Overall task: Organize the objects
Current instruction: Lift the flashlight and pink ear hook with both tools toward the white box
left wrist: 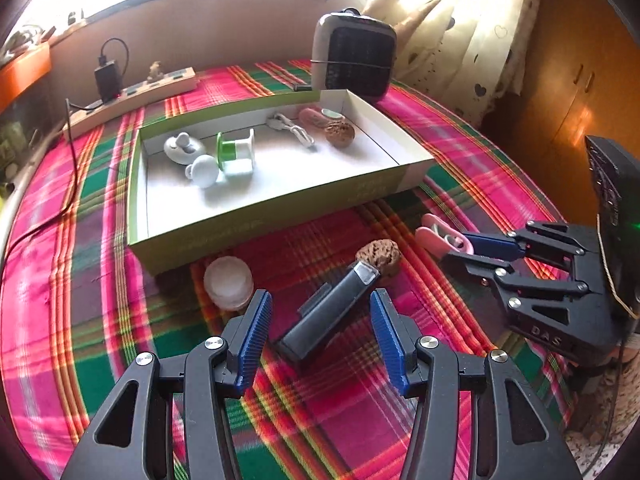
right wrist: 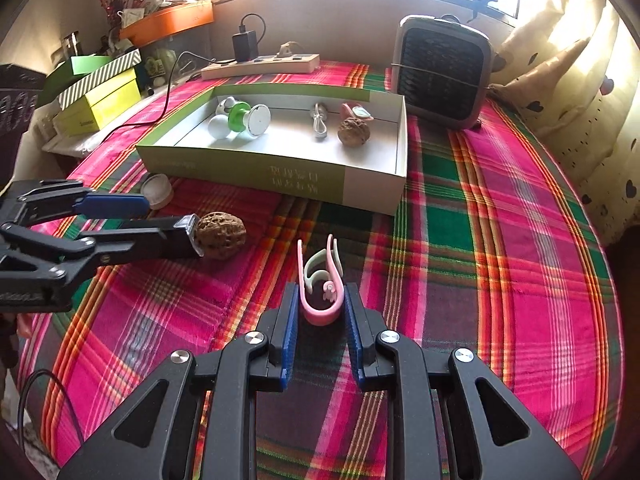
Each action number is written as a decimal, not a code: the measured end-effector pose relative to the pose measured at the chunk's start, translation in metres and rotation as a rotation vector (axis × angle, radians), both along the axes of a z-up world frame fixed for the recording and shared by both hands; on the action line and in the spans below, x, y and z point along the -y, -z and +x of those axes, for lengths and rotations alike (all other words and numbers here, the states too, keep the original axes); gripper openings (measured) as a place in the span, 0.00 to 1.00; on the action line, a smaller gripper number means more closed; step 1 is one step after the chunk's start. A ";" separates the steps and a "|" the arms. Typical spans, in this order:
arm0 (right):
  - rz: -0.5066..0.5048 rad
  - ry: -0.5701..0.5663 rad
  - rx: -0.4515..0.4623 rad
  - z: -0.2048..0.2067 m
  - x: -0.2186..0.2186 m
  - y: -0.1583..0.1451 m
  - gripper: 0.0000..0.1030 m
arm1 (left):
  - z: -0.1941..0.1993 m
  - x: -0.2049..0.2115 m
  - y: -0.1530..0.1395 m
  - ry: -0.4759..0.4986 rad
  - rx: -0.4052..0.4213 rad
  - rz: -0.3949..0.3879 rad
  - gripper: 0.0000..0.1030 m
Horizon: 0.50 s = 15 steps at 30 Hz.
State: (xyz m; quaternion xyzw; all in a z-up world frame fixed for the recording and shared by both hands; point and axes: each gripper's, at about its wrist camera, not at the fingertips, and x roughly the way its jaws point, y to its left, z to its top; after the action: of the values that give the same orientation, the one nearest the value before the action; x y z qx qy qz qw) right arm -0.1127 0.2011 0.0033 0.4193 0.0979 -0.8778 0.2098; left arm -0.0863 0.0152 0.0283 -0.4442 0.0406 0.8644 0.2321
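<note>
Showing "DAS" lettering on right claw (left wrist: 460, 250), box (right wrist: 372, 188) print unreadable

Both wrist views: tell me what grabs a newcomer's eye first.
The bright pink and green plaid cloth covers the whole table. On it, a shallow green-sided box holds small items at the back. In front, the left gripper straddles a dark rectangular device and the right gripper flanks a pink clip.
</note>
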 end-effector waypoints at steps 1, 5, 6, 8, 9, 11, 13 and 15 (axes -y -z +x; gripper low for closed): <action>0.000 0.000 0.000 0.000 0.000 0.000 0.22 | -0.002 -0.001 0.001 0.002 0.004 -0.003 0.49; -0.004 0.002 0.003 0.001 0.000 0.000 0.22 | -0.004 -0.005 0.003 0.020 0.007 -0.016 0.49; -0.003 0.002 0.003 0.001 0.000 0.001 0.22 | -0.004 -0.006 0.004 0.027 0.005 -0.022 0.49; -0.005 0.003 0.004 0.001 0.000 0.001 0.22 | -0.004 -0.008 0.006 0.033 0.008 -0.026 0.49; -0.005 0.004 0.005 0.001 0.000 0.001 0.22 | -0.004 -0.009 0.007 0.038 0.012 -0.026 0.49; -0.004 0.004 0.004 0.001 0.000 0.001 0.22 | -0.005 -0.009 0.009 0.037 0.013 -0.028 0.49; 0.001 0.004 0.002 0.001 0.000 0.001 0.22 | -0.005 -0.010 0.008 0.038 0.009 -0.032 0.48; 0.003 0.003 0.001 0.001 0.001 0.001 0.22 | -0.005 -0.010 0.008 0.037 0.008 -0.029 0.48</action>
State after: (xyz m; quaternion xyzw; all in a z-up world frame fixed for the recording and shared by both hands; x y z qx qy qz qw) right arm -0.1121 0.2003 0.0025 0.4203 0.0984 -0.8777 0.2081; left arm -0.0913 0.0249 0.0200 -0.4504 0.0606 0.8574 0.2417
